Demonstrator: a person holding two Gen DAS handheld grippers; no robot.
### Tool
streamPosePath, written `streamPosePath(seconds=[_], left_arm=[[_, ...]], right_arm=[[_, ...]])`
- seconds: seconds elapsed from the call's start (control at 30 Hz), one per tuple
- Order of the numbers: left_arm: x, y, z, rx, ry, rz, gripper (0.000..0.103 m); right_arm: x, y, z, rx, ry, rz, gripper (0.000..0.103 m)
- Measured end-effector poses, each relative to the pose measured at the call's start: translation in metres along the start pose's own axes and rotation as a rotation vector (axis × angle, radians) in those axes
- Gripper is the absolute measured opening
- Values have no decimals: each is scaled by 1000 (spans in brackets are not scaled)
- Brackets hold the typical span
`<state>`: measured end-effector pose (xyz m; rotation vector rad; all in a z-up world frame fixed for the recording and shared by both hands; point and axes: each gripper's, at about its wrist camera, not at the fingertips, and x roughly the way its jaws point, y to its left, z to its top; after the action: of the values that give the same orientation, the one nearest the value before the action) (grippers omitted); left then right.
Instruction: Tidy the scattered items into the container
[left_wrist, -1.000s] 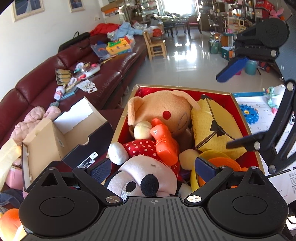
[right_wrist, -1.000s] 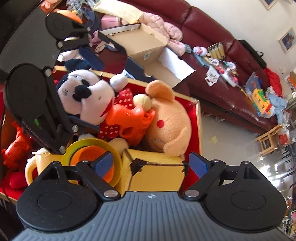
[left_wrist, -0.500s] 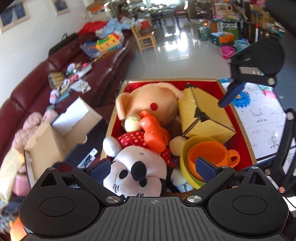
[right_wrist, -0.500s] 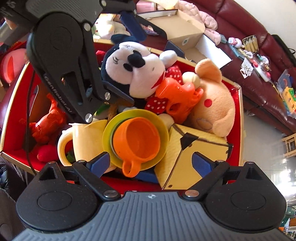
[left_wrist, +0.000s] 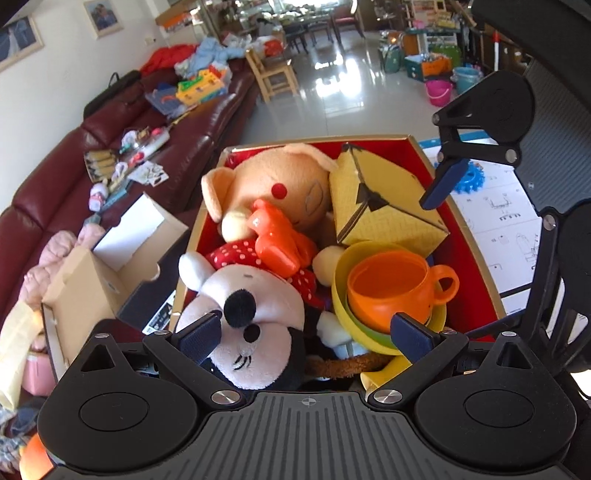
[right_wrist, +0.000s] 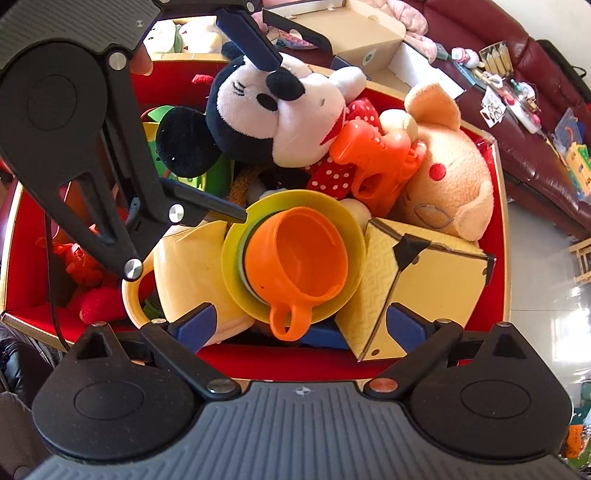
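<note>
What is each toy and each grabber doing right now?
Red gold-rimmed box: open, packed full.
Orange plastic cup: tilted, empty, nested in the yellow bowl.
Black-eared mouse plush: lying on top of the pile.
Peach bear plush: lying on its side.
Yellow paper carton: tipped over, closed.
Brown cardboard box: flaps open, outside the red box.
Left gripper: open, empty.
Right gripper: jaws opening, holding nothing.

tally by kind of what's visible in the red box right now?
Plush toys: 2, mouse plush, peach plush
Cups and bowls: 2, orange cup in yellow bowl
Jugs: 1, pale yellow jug
Yellow cartons: 1, yellow carton
Orange plastic toys: 2, one by the plushes, one at the box's end
Total: 8; more is buried beneath, uncounted.
</note>
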<state>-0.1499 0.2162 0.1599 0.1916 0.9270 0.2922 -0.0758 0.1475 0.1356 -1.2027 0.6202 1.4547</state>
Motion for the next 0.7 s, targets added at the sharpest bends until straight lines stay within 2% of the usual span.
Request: streamPosePath(seconds=[0.2, 0.7], left_arm=[[1, -6, -2, -35, 2, 39, 103], [-12, -9, -2, -110, 80, 29, 103]], right_arm=[[8, 4, -3, 80, -4, 7, 99], [-2, 5, -9, 182, -33, 29, 100]])
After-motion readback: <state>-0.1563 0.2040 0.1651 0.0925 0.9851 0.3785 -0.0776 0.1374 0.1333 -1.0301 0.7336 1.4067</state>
